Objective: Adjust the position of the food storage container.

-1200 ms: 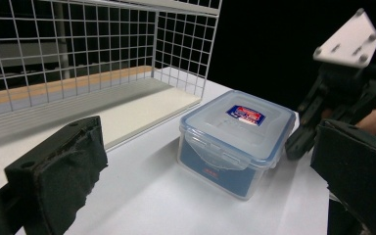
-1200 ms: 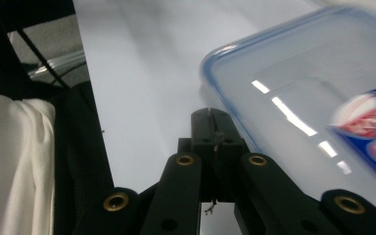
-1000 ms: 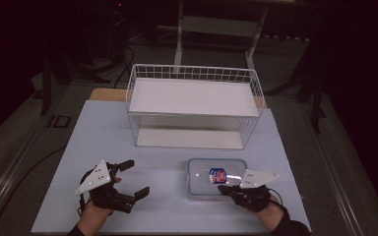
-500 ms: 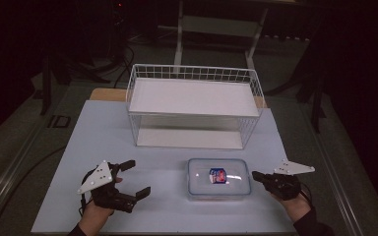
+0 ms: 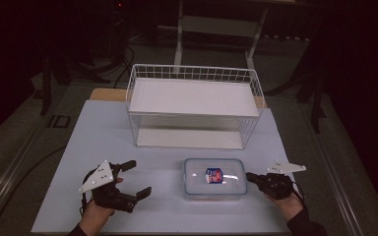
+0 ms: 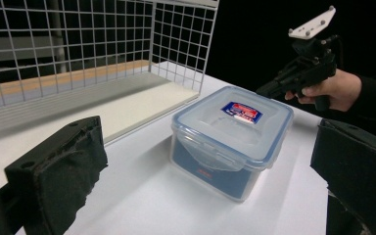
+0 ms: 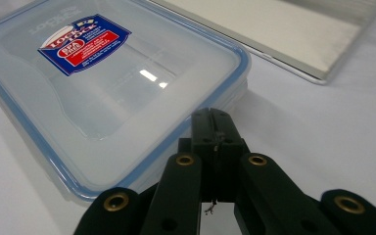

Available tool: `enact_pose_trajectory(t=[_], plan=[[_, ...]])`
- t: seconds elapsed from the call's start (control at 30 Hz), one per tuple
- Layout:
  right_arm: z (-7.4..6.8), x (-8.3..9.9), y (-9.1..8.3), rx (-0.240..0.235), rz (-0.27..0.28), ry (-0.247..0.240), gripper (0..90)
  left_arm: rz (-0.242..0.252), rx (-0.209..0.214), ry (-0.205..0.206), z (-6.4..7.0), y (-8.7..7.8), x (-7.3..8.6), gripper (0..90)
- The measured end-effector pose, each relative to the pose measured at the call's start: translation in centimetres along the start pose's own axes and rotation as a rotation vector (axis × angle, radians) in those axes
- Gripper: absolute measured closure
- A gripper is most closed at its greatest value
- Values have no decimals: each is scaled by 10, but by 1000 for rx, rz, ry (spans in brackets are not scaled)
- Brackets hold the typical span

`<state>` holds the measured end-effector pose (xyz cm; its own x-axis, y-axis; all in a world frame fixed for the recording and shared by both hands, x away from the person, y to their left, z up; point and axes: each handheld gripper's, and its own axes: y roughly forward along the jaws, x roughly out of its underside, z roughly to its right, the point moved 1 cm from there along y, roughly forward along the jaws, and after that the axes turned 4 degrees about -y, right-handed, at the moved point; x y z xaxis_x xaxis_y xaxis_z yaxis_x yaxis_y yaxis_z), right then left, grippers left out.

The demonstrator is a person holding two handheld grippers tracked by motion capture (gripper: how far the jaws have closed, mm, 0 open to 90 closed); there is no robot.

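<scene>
Both hand-held grippers sit low over the near half of the bench (image 5: 103, 128), one on each side of a clear plastic box (image 5: 215, 178). That box lies flat near the front edge, with its blue-rimmed lid clipped on top and a red and blue sticker (image 5: 213, 175) in the middle of the lid. Its long axis runs left to right across the bench, parallel to the front edge, with one short end toward each hand.

Behind the box, farther from the person, stands a white wire basket (image 5: 195, 78) with a pale board across its floor. It is apart from the box, with bare bench between them. A strip of wood (image 5: 109, 94) shows at the far left corner of the bench. Nothing lies between either hand-held gripper and the box.

The left hand-held gripper (image 5: 137, 178) is spread wide, its two padded jaws far apart and empty. It points toward the left short end of the box but is well clear of it; in the left gripper view the box (image 6: 232, 139) sits framed between the two jaws.

The right hand-held gripper (image 5: 249, 175) has its jaws pressed together on nothing. Its tip (image 7: 216, 128) lies just beside the right short end of the box, level with the lid's rim; I cannot tell whether it touches.
</scene>
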<state>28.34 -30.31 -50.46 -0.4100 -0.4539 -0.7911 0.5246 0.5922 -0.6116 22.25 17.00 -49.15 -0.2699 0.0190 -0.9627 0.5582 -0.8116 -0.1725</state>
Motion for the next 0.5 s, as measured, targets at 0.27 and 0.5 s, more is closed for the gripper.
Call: enact_pose_trajectory(t=[0.27, 0.5], plan=[[-12, -11, 16, -38, 3, -19, 900, 0, 1, 3, 0, 0, 0, 0], [-21, -19, 25, -70, -8, -59, 900, 4, 0, 3, 0, -2, -1, 0]])
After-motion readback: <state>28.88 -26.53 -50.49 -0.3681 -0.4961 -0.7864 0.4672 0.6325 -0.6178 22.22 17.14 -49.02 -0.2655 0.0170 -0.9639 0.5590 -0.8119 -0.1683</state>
